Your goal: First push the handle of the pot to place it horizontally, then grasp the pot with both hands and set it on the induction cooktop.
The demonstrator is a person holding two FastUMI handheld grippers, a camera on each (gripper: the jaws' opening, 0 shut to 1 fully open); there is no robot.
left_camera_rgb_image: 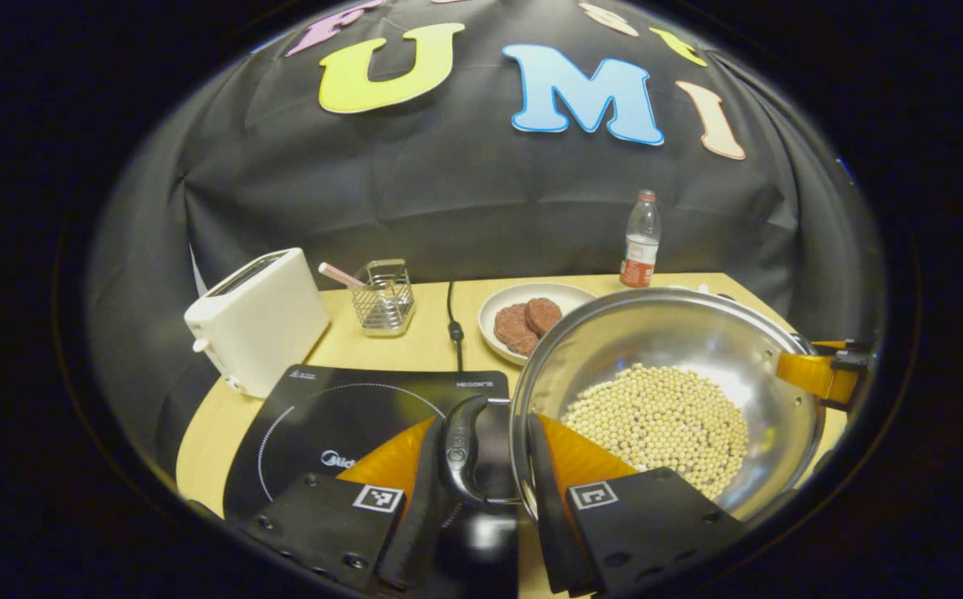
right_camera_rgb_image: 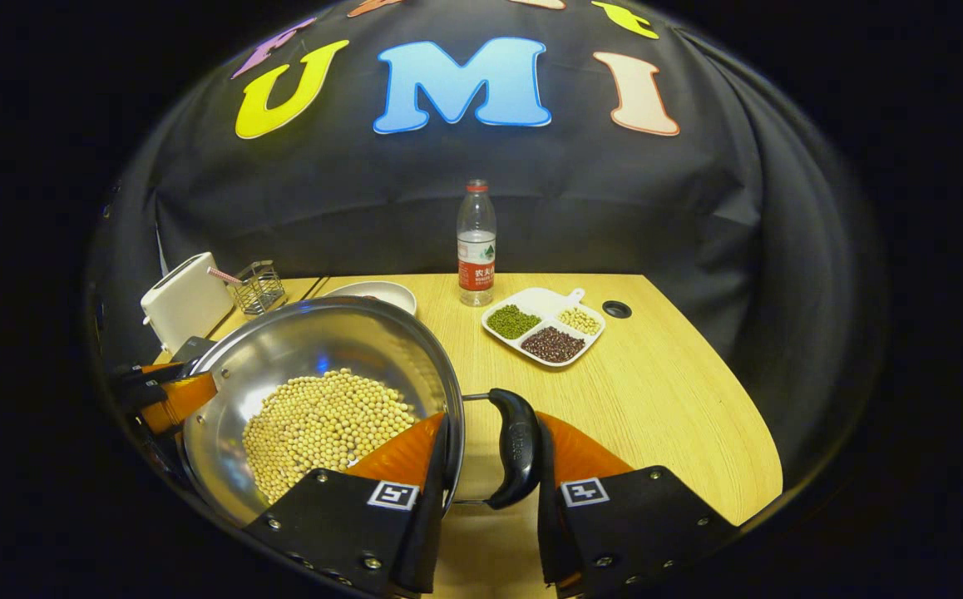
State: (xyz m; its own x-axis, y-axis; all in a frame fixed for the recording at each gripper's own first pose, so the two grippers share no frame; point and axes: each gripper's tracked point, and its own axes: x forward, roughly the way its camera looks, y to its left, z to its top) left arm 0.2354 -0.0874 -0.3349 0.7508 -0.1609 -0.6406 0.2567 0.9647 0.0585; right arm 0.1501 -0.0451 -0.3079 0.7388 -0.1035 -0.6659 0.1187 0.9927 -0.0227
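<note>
A steel pot (left_camera_rgb_image: pixel 664 333) holding soybeans (left_camera_rgb_image: pixel 656 424) sits between my two grippers, just right of the black induction cooktop (left_camera_rgb_image: pixel 340 416). My left gripper (left_camera_rgb_image: pixel 483 424) is shut on the pot's black left handle (left_camera_rgb_image: pixel 463 449), one finger outside the handle and the other against the pot's rim. My right gripper (right_camera_rgb_image: pixel 491 424) clamps the opposite black handle (right_camera_rgb_image: pixel 519 445) the same way. Across the pot (right_camera_rgb_image: pixel 323 341), each view shows the other gripper's orange fingers (left_camera_rgb_image: pixel 818 374) (right_camera_rgb_image: pixel 170 395). Whether the pot's base touches the table is hidden.
A white toaster (left_camera_rgb_image: pixel 257 320) and a wire rack (left_camera_rgb_image: pixel 382 295) stand behind the cooktop, with a power cable (left_camera_rgb_image: pixel 454 329) beside them. A plate of patties (left_camera_rgb_image: pixel 531 320) and a bottle (right_camera_rgb_image: pixel 476 245) are at the back. A divided bean tray (right_camera_rgb_image: pixel 544 324) lies on the wooden table (right_camera_rgb_image: pixel 656 399).
</note>
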